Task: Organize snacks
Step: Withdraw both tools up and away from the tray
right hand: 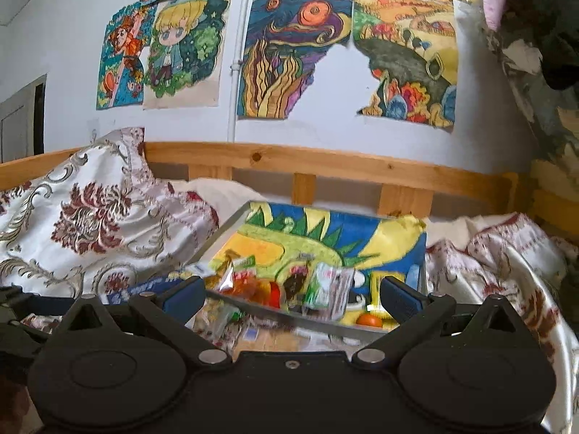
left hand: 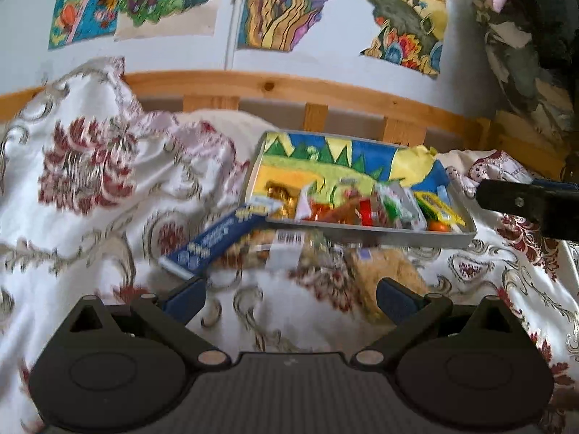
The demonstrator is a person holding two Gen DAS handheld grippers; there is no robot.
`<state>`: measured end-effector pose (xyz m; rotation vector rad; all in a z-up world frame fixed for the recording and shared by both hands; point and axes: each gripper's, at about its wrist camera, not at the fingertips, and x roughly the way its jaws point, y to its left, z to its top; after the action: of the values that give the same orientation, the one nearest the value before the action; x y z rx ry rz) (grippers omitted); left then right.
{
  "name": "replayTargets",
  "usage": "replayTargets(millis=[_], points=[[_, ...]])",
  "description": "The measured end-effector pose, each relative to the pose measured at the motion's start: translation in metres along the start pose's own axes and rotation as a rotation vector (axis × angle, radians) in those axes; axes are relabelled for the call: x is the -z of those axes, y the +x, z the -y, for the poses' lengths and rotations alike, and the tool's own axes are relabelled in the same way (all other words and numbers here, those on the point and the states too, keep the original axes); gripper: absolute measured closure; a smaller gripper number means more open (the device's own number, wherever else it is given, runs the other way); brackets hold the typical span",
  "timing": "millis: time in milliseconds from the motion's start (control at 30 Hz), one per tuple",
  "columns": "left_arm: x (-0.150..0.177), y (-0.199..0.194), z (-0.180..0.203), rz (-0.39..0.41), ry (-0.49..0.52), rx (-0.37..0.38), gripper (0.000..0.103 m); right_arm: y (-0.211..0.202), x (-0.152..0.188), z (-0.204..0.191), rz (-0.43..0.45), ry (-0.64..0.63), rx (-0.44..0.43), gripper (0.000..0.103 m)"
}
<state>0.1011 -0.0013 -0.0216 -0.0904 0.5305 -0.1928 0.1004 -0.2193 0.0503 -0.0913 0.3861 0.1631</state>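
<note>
A bed covered with a white floral bedspread (left hand: 90,188) fills both views, backed by a wooden rail (right hand: 325,166) and a wall hung with coloured drawings (right hand: 289,54). On the bedspread lies a grey tray (left hand: 427,235) lined with a bright blue, green and yellow picture; it sits slightly tilted, near the rail. Along the tray's near side is a heap of small wrapped snacks (left hand: 362,206), blurred, including red, green and yellow packets and an orange round item at the right end. Just outside the tray's near left corner a long blue packet (left hand: 217,242) lies on the bedspread, one end touching or overlapping the tray edge; beside it are clear packets of biscuits (left hand: 391,275) against the tray's front wall. The left gripper (left hand: 291,296) hangs low over the bedspread just short of these loose packets, fingers spread wide and holding nothing. The right gripper (right hand: 293,294) hovers at the tray's near edge, fingers likewise spread wide and empty, the snacks visible between them. It also shows as a dark shape at the right edge of the left view.
</note>
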Motion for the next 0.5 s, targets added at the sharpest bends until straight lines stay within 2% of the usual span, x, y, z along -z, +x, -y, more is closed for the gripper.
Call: replayTargets(millis=[300, 500], points=[[0.016, -0.005, 0.002, -0.037, -0.002, -0.012, 0.001, -0.019, 0.028, -0.004, -0.108, 0.011, 0.001, 0.001], [0.02, -0.005, 0.0, -0.065, -0.016, -0.032, 0.001, -0.013, 0.042, -0.004, -0.17, 0.032, -0.009, 0.001]])
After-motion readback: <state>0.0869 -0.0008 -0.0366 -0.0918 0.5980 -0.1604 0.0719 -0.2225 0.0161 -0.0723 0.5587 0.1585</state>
